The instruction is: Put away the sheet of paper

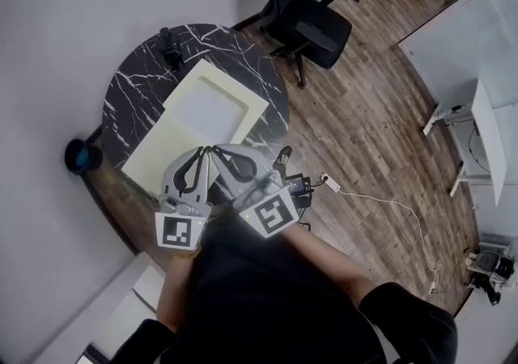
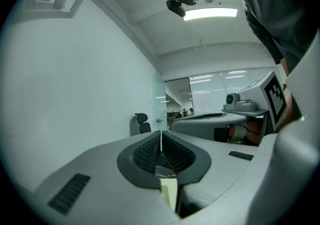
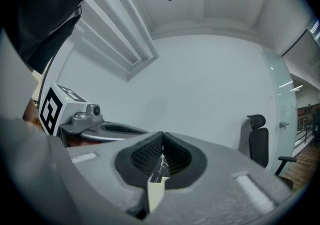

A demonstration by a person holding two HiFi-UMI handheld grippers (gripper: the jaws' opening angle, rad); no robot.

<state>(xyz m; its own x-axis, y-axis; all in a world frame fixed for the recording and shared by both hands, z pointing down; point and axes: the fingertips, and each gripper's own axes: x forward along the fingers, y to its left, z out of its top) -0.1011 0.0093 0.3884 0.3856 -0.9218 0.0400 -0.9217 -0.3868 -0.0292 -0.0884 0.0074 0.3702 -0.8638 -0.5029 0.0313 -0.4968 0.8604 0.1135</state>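
A pale yellow folder (image 1: 154, 148) lies open on the round black marble table (image 1: 137, 79), with a white sheet of paper (image 1: 206, 112) on its far half. My two grippers are held side by side at the table's near edge, tips over the folder's near right corner. The left gripper (image 1: 201, 154) (image 2: 161, 135) has its jaws closed together, and so does the right gripper (image 1: 220, 152) (image 3: 162, 135). Below each pair of pads a strip of the yellow folder (image 2: 169, 191) (image 3: 156, 194) shows. Whether anything thin is pinched I cannot tell.
A small black object (image 1: 170, 45) stands at the table's far edge. A black office chair (image 1: 312, 19) is beyond the table on the wood floor. A round blue and black thing (image 1: 81, 156) sits left of the table. A power strip (image 1: 330, 183) with a white cable lies to the right.
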